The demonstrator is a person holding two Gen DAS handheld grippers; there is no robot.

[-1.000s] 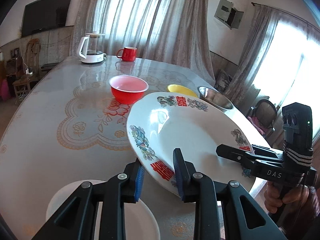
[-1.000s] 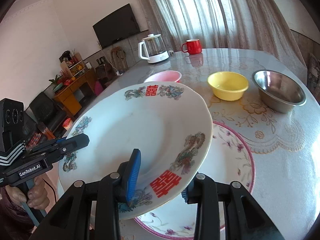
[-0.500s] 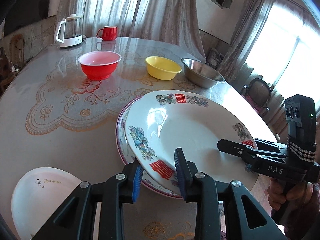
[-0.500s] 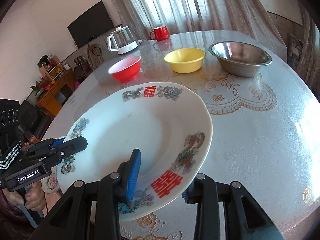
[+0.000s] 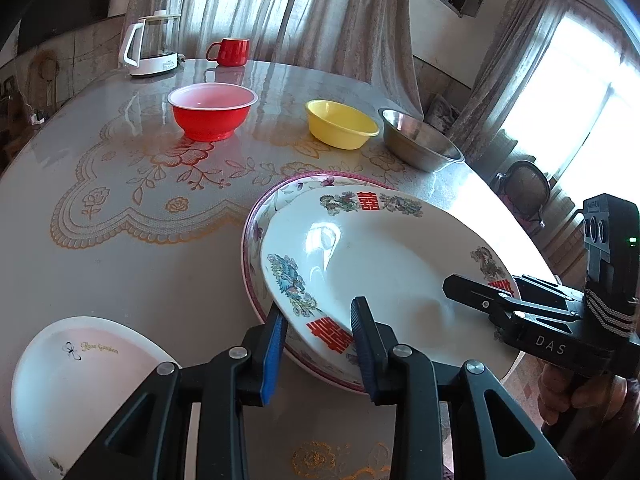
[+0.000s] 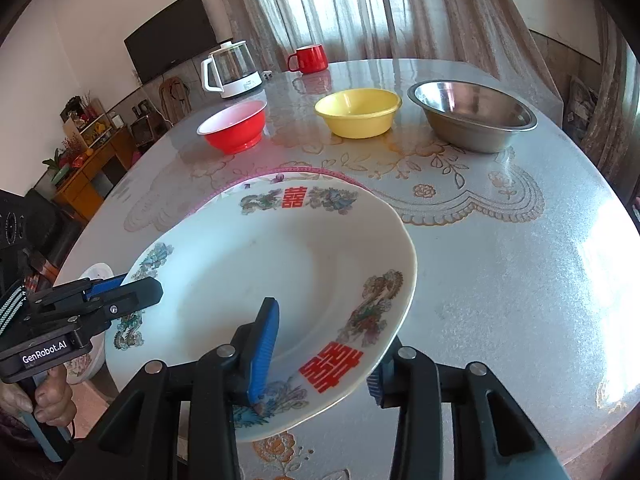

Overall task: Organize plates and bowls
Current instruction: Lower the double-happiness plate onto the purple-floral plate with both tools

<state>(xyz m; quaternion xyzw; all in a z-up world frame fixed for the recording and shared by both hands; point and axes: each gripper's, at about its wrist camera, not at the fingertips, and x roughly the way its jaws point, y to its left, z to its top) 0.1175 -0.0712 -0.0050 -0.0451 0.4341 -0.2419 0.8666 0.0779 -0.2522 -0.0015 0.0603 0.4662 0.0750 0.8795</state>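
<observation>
A large white plate (image 5: 380,264) (image 6: 280,280) with red characters and flower prints lies tilted on a pink-rimmed plate (image 5: 256,232) (image 6: 304,172). Its near rim is still raised. My left gripper (image 5: 318,332) is shut on the plate's near-left rim, one blue pad above it and one below. That gripper also shows at the left of the right wrist view (image 6: 132,292). My right gripper (image 6: 320,368) holds the opposite rim. Its jaws are opening, with the rim still between the pads. It reaches in from the right in the left wrist view (image 5: 452,284).
Behind the plates stand a red bowl (image 5: 212,120), a yellow bowl (image 5: 340,126) and a steel bowl (image 5: 420,148). A small white plate (image 5: 80,380) lies near left. A kettle (image 5: 152,46) and a red mug (image 5: 230,52) are at the far edge. The table's edge curves close on the right.
Both grippers came down and tipped forward with the white plate, bringing it from the air onto the pink-rimmed plate. Over the last half second little has moved.
</observation>
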